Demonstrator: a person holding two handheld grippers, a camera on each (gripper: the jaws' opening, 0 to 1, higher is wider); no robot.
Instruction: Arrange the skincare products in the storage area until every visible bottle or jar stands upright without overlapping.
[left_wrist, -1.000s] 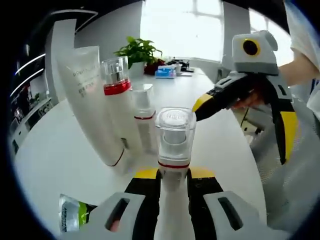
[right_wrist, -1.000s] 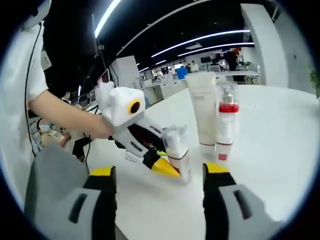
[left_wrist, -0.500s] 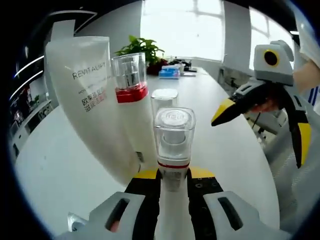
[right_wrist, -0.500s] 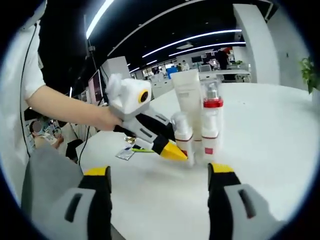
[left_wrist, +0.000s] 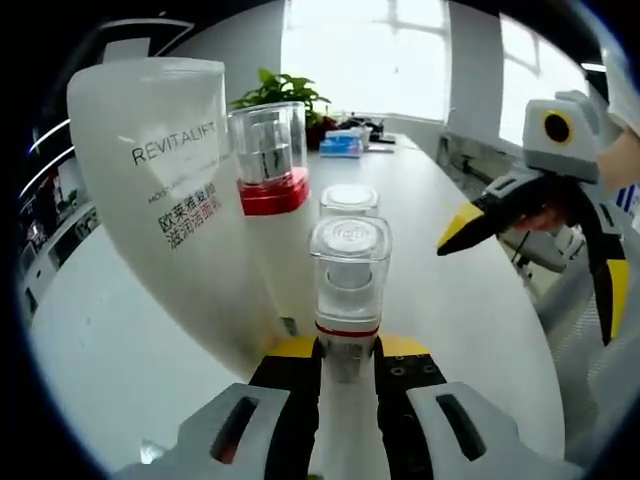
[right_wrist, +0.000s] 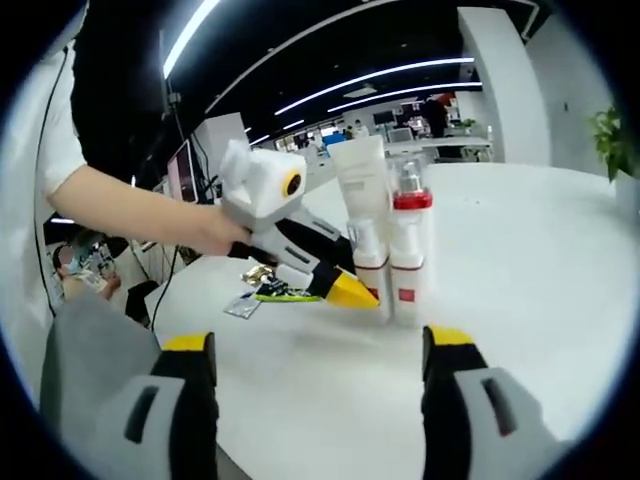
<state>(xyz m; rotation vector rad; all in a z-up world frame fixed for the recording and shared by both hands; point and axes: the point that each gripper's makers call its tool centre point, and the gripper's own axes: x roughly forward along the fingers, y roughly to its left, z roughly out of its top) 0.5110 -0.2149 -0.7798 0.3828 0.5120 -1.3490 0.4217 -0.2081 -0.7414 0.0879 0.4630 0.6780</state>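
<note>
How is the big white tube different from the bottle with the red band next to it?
The white tube is wide, flat and opaque with printed lettering; the red-banded bottle is narrower and carries a clear cap over a pump. The tube stands taller, as the right gripper view shows. The tube narrows toward its base, while the bottle keeps straight sides. Both are white, stand upright and sit close together on the white table.

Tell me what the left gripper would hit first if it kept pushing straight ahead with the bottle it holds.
Likely the small clear-capped bottle directly behind the held bottle; the gap between them is unclear.
</note>
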